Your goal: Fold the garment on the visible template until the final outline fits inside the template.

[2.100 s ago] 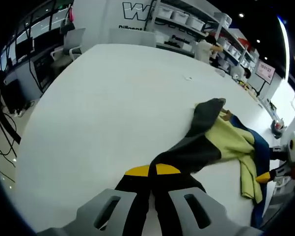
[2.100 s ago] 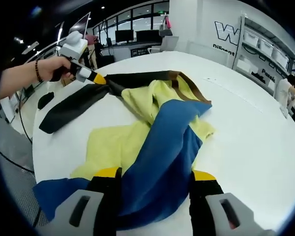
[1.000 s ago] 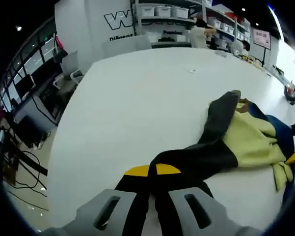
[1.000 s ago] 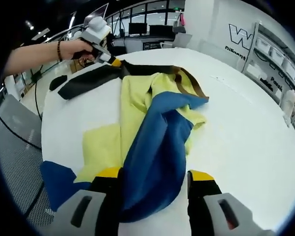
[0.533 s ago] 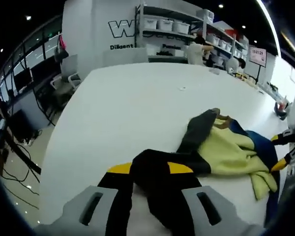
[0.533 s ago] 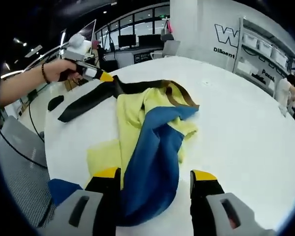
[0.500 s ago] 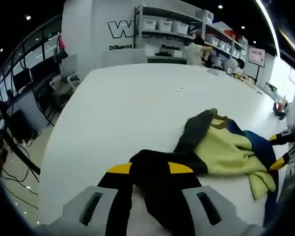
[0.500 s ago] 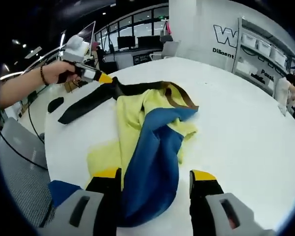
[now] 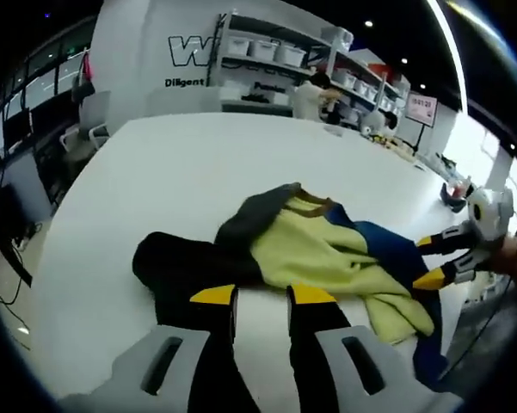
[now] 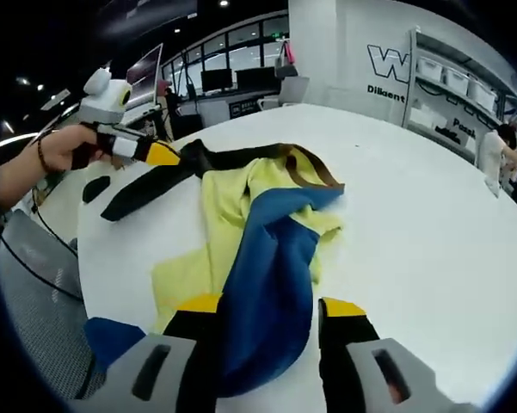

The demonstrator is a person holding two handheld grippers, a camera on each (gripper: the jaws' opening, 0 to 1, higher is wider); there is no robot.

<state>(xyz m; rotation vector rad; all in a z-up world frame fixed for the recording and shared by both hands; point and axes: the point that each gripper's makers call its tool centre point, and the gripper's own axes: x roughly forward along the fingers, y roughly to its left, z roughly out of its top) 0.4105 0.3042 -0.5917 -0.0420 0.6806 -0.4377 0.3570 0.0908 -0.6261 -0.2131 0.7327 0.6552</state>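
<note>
left gripper view: low over the tabletop (image 9: 155, 172), close behind the garment (image 9: 327, 258), facing the right hand-held gripper (image 9: 437, 260). right gripper view: low at the opposite edge, garment (image 10: 267, 258) right at its jaws, facing the left hand-held gripper (image 10: 168, 155). Both share garment and tabletop (image 10: 430, 241)

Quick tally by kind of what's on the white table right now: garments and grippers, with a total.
Garments: 1, the yellow, blue and black garment, crumpled on the white table.
Grippers: 2, the left gripper at the black sleeve and the right gripper around the blue part.
Total: 3.
</note>
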